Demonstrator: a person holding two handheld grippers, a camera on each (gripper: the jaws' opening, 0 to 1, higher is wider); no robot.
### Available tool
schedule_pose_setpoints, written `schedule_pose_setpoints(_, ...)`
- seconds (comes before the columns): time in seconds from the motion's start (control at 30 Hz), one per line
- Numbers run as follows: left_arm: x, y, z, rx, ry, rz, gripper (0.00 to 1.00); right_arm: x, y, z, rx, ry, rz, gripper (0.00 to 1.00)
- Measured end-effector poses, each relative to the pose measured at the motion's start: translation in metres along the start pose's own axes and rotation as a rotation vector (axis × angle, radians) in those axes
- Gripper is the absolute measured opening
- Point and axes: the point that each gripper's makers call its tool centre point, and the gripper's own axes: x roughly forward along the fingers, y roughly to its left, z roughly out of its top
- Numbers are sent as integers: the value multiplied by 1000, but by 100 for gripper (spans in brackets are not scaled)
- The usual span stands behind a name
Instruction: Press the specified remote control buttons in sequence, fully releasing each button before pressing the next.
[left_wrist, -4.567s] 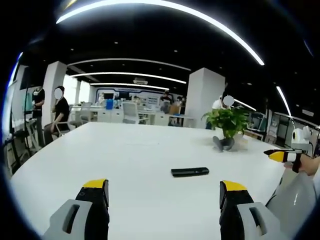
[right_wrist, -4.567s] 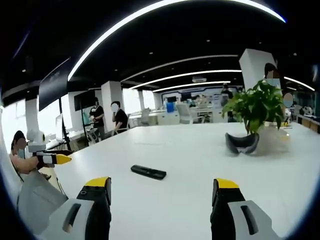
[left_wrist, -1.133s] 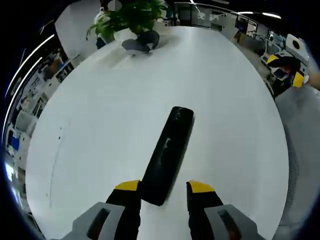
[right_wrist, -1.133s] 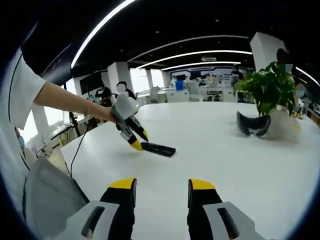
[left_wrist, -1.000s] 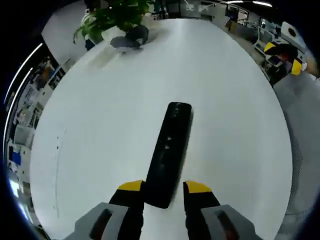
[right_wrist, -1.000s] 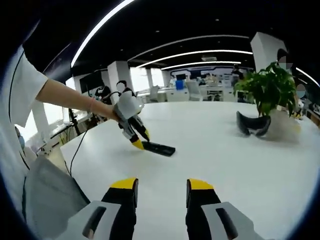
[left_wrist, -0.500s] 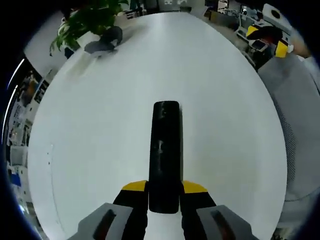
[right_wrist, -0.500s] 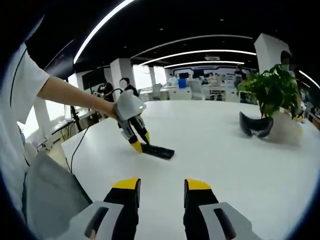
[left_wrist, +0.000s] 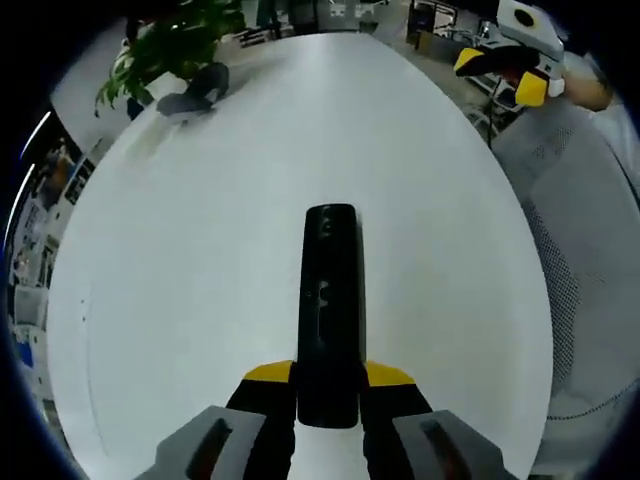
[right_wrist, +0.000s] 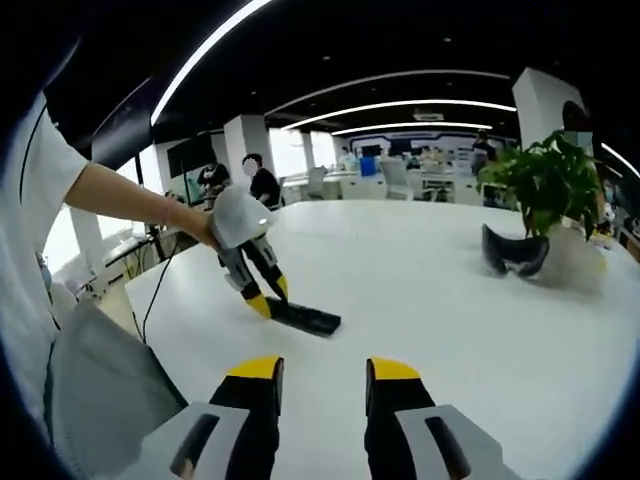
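In the left gripper view we see our left gripper (left_wrist: 329, 378) closest to us, its yellow-tipped jaws clamped on the near end of the remote control (left_wrist: 330, 310). The remote is a long, slim black bar with a rounded far end and a few small pale marks along its top face; its buttons are too small to make out. It runs straight away from the jaws, over the white table (left_wrist: 200, 260). In the right gripper view our right gripper (right_wrist: 320, 372) hangs over the near table edge, holding nothing, its jaws set a narrow gap apart. Past it, the left gripper (right_wrist: 262, 298) grips the remote (right_wrist: 303, 318) low over the table. Farthest off stands a potted plant (right_wrist: 545, 190) with a dark curved object (right_wrist: 515, 252) just beside it.
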Motion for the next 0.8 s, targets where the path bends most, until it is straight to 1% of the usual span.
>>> schedule_pose_setpoints(0.13,0,-15,1,25,-8,-10,23,0,0,0,-4,3,-1,30)
schedule_pose_setpoints(0.17,0,-19,1,43,-8,-11,23,0,0,-1,-5,3,-1,30)
schedule_pose_setpoints(0.3,0,-23,2,77,-23,3,23,0,1,0,-6,3,2,30)
schedule_pose_setpoints(0.37,0,-22,1,71,-33,8,24,0,2,-1,-7,5,5,30)
schedule_pose_setpoints(0.47,0,-22,0,15,-44,-5,24,0,2,-1,-10,6,8,30)
schedule_pose_setpoints(0.63,0,-27,1,14,-51,1,24,0,2,-1,-6,3,6,30)
schedule_pose_setpoints(0.8,0,-38,3,27,-72,-9,24,0,2,-1,-7,4,9,30)
